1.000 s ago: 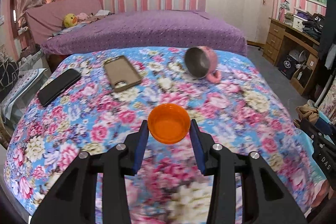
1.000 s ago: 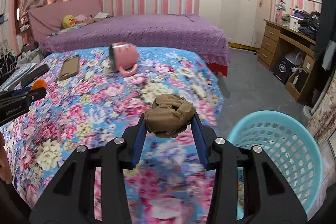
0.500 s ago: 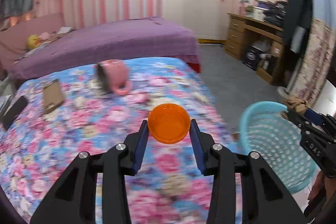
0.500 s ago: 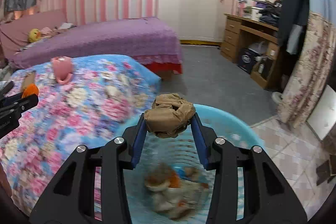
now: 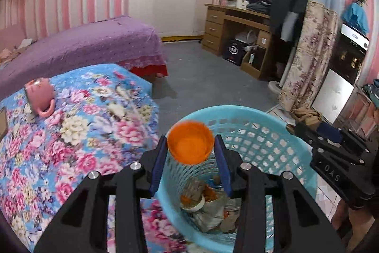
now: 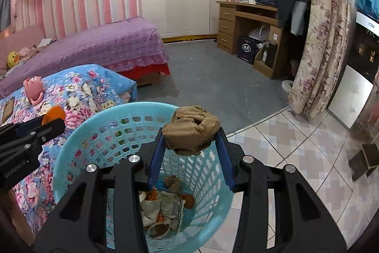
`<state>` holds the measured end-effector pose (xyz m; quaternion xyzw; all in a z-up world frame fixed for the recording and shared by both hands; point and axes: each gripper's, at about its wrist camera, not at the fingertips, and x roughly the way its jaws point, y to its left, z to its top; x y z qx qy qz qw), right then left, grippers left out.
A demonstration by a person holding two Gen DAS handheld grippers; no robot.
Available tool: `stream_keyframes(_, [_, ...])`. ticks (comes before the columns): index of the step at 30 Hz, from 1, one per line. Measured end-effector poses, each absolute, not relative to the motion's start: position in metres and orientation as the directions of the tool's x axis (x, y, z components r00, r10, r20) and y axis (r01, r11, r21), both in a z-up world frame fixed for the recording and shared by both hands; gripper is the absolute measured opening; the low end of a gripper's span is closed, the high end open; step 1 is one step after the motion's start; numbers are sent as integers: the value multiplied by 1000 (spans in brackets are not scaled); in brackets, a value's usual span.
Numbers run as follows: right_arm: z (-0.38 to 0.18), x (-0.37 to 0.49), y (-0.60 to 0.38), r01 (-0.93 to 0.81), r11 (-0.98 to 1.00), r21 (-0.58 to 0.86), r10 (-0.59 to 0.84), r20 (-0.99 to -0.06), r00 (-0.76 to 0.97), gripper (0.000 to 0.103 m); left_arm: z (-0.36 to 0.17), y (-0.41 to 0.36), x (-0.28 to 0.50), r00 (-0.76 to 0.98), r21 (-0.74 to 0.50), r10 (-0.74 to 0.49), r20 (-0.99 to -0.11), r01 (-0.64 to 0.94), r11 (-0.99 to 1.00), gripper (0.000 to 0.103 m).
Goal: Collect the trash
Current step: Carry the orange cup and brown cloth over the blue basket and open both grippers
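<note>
We hold our left gripper point(image 5: 190, 148) over the blue basket point(image 5: 272, 125). An orange cap point(image 5: 189, 145) sits between its jaws. The jaws have just been opening a bit, and the cap looks loose on one side, so we cannot tell if it is gripped. Our right gripper point(image 6: 190, 142) hangs over the same basket, its jaws closed tight on a crumpled brown wad point(image 6: 191, 131). Old trash point(image 6: 163, 208) lies at the bottom. A pink mug point(image 5: 39, 96) lies on the flowery bed point(image 5: 83, 134) beside the basket.
</note>
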<state>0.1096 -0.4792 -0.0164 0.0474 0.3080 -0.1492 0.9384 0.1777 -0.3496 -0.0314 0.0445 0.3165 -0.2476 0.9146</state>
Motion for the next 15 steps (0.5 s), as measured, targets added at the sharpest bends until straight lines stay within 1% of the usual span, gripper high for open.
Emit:
stream_keyframes(1, [-16, 109, -480, 310, 951, -4, -252, -592, 765, 43, -30, -352, 177, 677, -71, -428, -599, 487, 870, 60])
stream_keyframes(3, [-17, 110, -478, 308, 951, -7, -252, -593, 765, 43, -24, -350, 173, 695, -57, -427, -579, 488, 871, 79])
stream_keyframes(6, [-17, 112, -474, 303, 953, -10, -249, -595, 764, 43, -17, -340, 172, 717, -38, -418, -558, 481, 876, 81])
stream_keyframes(9, [-16, 115, -468, 300, 954, -17, -252, -591, 767, 44, -14, -325, 173, 735, -27, -383, -559, 446, 895, 90])
stream_keyframes(11, [-15, 118, -461, 297, 955, -25, -255, -586, 769, 45, -11, -310, 173, 756, -20, -356, -550, 413, 910, 92])
stream_keyframes(13, [-15, 120, -456, 296, 955, -33, -259, -582, 771, 54, -9, -295, 172, 770, -18, -332, -545, 385, 923, 93])
stream_keyframes(15, [-13, 121, -449, 291, 956, -24, -252, -569, 782, 76, -6, -275, 171, 780, -23, -309, -544, 354, 935, 93])
